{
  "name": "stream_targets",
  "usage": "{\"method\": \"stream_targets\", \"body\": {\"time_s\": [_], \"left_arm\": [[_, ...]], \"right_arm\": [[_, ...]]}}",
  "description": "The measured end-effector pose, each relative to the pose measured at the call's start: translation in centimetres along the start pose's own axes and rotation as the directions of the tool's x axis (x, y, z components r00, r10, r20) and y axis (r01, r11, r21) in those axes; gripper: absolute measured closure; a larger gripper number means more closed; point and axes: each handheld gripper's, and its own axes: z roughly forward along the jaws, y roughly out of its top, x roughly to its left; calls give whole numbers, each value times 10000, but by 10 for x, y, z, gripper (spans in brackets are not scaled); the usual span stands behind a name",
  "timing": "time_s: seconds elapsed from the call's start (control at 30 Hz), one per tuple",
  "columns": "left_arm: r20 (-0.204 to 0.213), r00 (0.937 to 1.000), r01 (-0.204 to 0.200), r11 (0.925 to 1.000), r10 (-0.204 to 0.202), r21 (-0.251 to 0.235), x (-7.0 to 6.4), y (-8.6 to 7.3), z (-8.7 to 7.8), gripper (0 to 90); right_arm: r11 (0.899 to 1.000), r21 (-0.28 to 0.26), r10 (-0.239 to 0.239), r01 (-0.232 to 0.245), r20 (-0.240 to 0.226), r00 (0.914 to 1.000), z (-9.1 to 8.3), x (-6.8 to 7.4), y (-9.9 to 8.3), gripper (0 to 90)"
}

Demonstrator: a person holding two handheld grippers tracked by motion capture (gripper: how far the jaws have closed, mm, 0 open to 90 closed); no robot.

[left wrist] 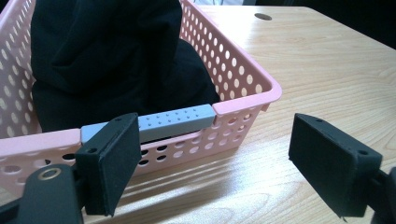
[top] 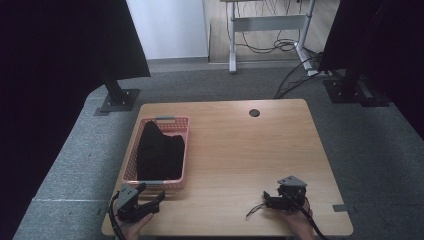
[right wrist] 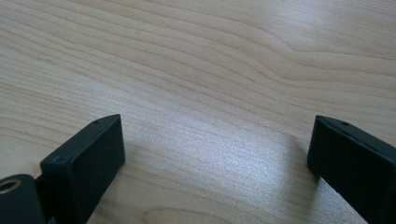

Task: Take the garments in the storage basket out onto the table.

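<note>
Facing pink basket point(left wrist: 243, 100), black cloth point(left wrist: 107, 51) inside

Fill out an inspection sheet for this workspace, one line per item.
Surface: wooden table, bare grain, with a round dark cable port near the far edge.
Job's things: pink basket at the table's left, perforated walls, grey handles; black cloth heaped inside it.
Clutter: nothing seen.
Grippers: left gripper open, at the basket's near end; right gripper open over bare wood, holding nothing.
Cables: one trails from each gripper; more lie on the floor under the far desk.
Surroundings: grey carpet, dark screens on stands at both sides.
</note>
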Motion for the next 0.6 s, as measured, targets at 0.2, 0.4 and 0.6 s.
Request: {"method": "stream_targets", "body": {"time_s": [0.2, 0.4, 0.6], "left_arm": [[-63, 9998, -185, 9998, 185, 14, -1, 0, -1, 151], [-70, 9997, -218, 9997, 219, 118, -1, -1, 0, 138], [-86, 9996, -252, 9994, 254, 218, -2, -3, 0, 140]], "right_arm": [[10000, 7, 11, -11, 19, 10000, 0, 0, 0, 33], [10000, 7, 26, -26, 34, 10000, 0, 0, 0, 33], [10000, 8, 27, -27, 37, 10000, 0, 0, 0, 34]]}}
